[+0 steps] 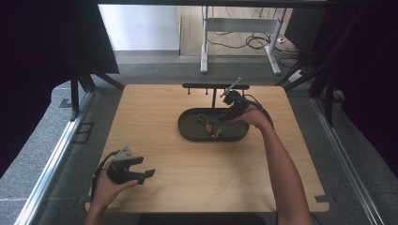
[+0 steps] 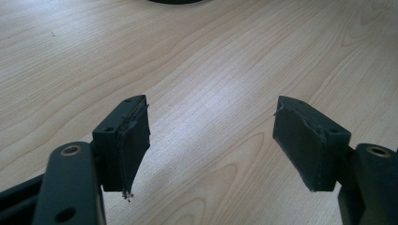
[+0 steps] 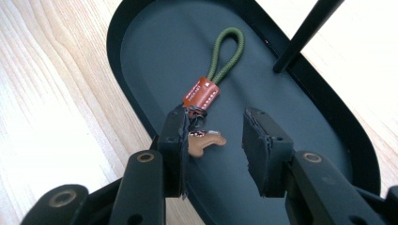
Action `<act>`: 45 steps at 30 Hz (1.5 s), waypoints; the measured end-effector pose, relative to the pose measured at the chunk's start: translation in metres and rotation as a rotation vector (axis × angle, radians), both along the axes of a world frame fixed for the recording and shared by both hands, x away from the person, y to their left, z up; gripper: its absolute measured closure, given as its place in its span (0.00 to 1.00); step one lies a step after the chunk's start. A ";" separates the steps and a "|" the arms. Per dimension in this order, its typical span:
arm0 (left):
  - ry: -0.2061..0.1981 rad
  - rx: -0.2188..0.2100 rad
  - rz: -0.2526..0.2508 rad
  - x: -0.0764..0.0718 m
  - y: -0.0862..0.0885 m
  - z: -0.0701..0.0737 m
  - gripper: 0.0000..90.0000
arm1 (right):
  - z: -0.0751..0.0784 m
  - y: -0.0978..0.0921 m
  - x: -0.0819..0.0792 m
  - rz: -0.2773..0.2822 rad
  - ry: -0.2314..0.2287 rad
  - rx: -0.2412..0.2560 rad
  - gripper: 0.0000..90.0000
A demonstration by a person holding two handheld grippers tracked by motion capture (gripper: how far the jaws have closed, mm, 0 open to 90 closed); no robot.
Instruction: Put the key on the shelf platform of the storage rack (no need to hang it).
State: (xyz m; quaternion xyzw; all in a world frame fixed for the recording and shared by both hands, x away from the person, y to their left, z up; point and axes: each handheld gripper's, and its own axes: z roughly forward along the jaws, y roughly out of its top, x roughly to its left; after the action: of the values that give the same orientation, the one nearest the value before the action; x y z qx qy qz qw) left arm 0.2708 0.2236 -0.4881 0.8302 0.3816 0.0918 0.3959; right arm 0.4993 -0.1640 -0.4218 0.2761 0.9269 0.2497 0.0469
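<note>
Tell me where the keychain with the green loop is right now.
The keychain lies inside the dark oval tray at the table's far middle, just ahead of the right gripper, whose open jaws flank its brown charm.

The pale wooden table top [image 1: 197,178] shows a light beige grain with darker brown wavy lines. Toward its far edge lies a matte black oval tray [image 3: 300,117]. In the tray, an olive-green braided cord loop [image 3: 228,51] joins a reddish-brown leather sleeve [image 3: 201,93] edged with small pale stitching, beside a tan leather charm [image 3: 205,142]. Both the black left gripper [image 2: 211,140] and the black right gripper [image 3: 213,150] are dark all over, with brass-coloured rivets.
</note>
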 end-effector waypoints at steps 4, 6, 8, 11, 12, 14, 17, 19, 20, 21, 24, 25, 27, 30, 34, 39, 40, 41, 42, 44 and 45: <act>0.003 -0.001 0.003 0.000 -0.001 0.000 0.31 | 0.002 -0.004 -0.003 -0.007 -0.001 0.008 0.67; 0.004 0.000 0.003 0.000 -0.002 -0.001 0.31 | 0.004 -0.006 -0.005 -0.013 -0.004 0.011 0.66; 0.002 0.002 -0.003 0.000 -0.002 -0.001 0.31 | 0.005 -0.009 -0.008 -0.014 -0.008 0.020 0.65; 0.001 0.003 -0.003 0.000 -0.002 -0.001 0.31 | 0.007 -0.013 -0.013 -0.011 -0.005 0.034 0.64; 0.001 0.002 -0.001 0.000 -0.002 -0.001 0.31 | 0.008 -0.015 -0.015 -0.008 -0.006 0.041 0.64; 0.002 0.000 0.002 0.000 -0.002 0.000 0.31 | 0.010 -0.018 -0.020 -0.004 -0.012 0.049 0.64; -0.002 0.000 0.005 -0.001 -0.001 0.001 0.31 | 0.014 -0.026 -0.033 -0.012 -0.026 0.079 0.61; -0.002 0.001 0.005 -0.001 -0.001 0.001 0.31 | 0.015 -0.028 -0.036 -0.014 -0.030 0.082 0.60; -0.003 0.002 0.003 -0.001 -0.001 0.001 0.31 | 0.015 -0.030 -0.040 -0.015 -0.036 0.093 0.60; -0.004 0.005 0.002 -0.001 -0.002 0.001 0.31 | 0.015 -0.032 -0.043 -0.017 -0.037 0.101 0.60; -0.004 0.007 0.000 -0.002 -0.003 0.001 0.31 | 0.012 -0.041 -0.054 -0.015 -0.044 0.122 0.60; -0.005 0.009 0.000 -0.002 -0.003 0.001 0.31 | 0.011 -0.047 -0.060 -0.019 -0.052 0.140 0.60; -0.003 0.012 0.003 -0.002 -0.002 0.001 0.31 | 0.010 -0.050 -0.063 -0.021 -0.057 0.147 0.60; -0.004 0.013 0.011 -0.002 0.001 0.001 0.31 | 0.008 -0.059 -0.075 -0.029 -0.064 0.167 0.59; -0.004 0.006 0.021 -0.003 0.001 0.001 0.31 | 0.003 -0.073 -0.093 -0.044 -0.094 0.198 0.58; -0.005 0.014 0.012 -0.003 -0.001 0.001 0.31 | -0.011 -0.085 -0.116 -0.074 -0.116 0.254 0.57; -0.003 0.015 0.011 -0.004 -0.002 0.001 0.31 | -0.013 -0.087 -0.121 -0.078 -0.126 0.251 0.57; -0.003 0.016 0.009 -0.003 -0.002 0.001 0.31 | -0.017 -0.088 -0.125 -0.082 -0.130 0.247 0.57; -0.002 0.017 0.009 -0.003 -0.003 0.001 0.31 | -0.020 -0.089 -0.130 -0.085 -0.132 0.245 0.57; 0.000 0.021 0.005 -0.003 -0.003 0.000 0.31 | -0.026 -0.092 -0.137 -0.090 -0.134 0.251 0.57; 0.004 0.021 0.008 -0.003 -0.004 0.000 0.31 | -0.029 -0.093 -0.140 -0.093 -0.136 0.250 0.56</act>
State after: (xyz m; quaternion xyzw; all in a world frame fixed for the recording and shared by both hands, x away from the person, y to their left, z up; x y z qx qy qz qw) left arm 0.2679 0.2194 -0.4881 0.8329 0.3847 0.0957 0.3862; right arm 0.3590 -0.2568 -0.4507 0.3050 0.8694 0.3790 0.0864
